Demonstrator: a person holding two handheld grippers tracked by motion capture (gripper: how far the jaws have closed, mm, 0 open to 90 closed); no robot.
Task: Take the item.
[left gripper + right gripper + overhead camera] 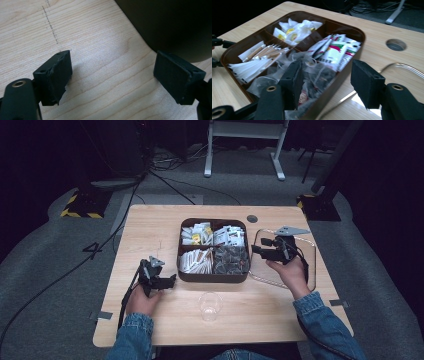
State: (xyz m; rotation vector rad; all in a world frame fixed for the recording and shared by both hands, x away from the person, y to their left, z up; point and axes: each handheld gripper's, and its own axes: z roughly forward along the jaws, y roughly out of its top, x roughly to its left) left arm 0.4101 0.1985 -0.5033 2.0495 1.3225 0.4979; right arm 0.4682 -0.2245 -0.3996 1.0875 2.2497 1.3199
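Sachet box (213,278) lies just ahead of the empty, spread right gripper (257,246), clear lid (310,270) beneath; left gripper (172,280) spread, empty over wooden table (150,227).

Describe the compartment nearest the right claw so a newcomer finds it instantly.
Start at the brown four-compartment tray in the middle of the wooden table. Go to its near-right compartment, the one closest to the right claw. It holds clear crinkled sachets with dark contents, unlike the white sticks beside it and the printed packets behind it.
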